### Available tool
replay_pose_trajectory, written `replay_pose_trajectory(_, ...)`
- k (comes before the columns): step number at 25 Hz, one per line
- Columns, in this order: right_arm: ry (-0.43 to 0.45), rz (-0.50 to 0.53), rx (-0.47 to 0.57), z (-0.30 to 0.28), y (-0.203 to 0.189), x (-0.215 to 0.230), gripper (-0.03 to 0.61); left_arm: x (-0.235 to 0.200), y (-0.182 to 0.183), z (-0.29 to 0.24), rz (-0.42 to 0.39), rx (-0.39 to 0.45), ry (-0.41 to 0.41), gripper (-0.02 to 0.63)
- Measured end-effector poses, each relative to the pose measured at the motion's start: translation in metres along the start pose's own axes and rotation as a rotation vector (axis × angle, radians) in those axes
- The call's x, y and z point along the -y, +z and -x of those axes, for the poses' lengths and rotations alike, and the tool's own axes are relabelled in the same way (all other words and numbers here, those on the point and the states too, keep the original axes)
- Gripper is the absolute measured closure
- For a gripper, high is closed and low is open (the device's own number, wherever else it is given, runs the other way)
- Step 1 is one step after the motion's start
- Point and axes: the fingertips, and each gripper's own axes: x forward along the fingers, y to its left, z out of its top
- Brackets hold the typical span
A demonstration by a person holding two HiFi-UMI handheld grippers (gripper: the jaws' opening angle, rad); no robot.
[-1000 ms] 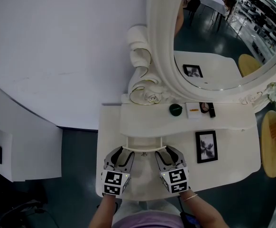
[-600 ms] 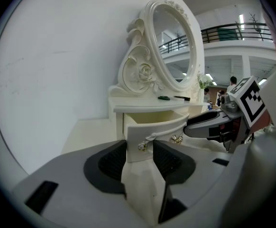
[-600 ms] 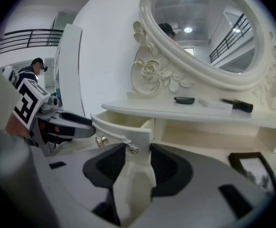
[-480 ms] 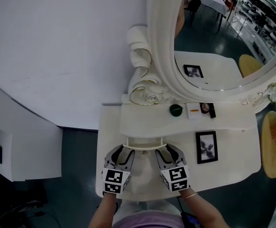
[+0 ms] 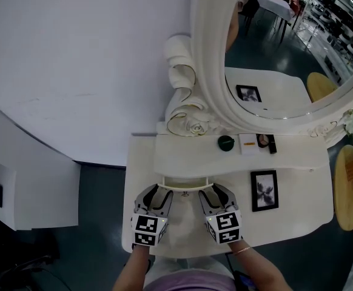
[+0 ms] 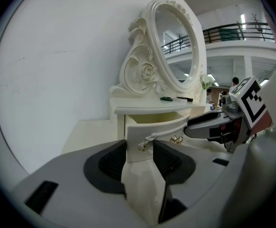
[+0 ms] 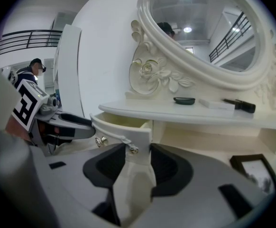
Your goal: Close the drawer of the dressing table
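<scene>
The left gripper pinches the left end of the part-open drawer and the right gripper pinches its right end, likely so it slides in squarely.

White wall, dark floor, perhaps a round wooden table

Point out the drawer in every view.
Head view: drawer low centre, pulled out from under the shelf.
Left gripper view: drawer at centre, open, front facing the camera.
Right gripper view: drawer just left of centre, open.
Shared landmark: the green dish on the shelf, above and right of the drawer in all three.
</scene>
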Motion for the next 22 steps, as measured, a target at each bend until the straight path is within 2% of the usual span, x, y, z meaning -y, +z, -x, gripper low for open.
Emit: replay_pose_trajectory(22, -0.018, -0.037, 0.013, -0.016, 0.01, 0.011, 0.407, -0.01, 0.011, -0.018, 0.006, 0.019, 0.013, 0.436)
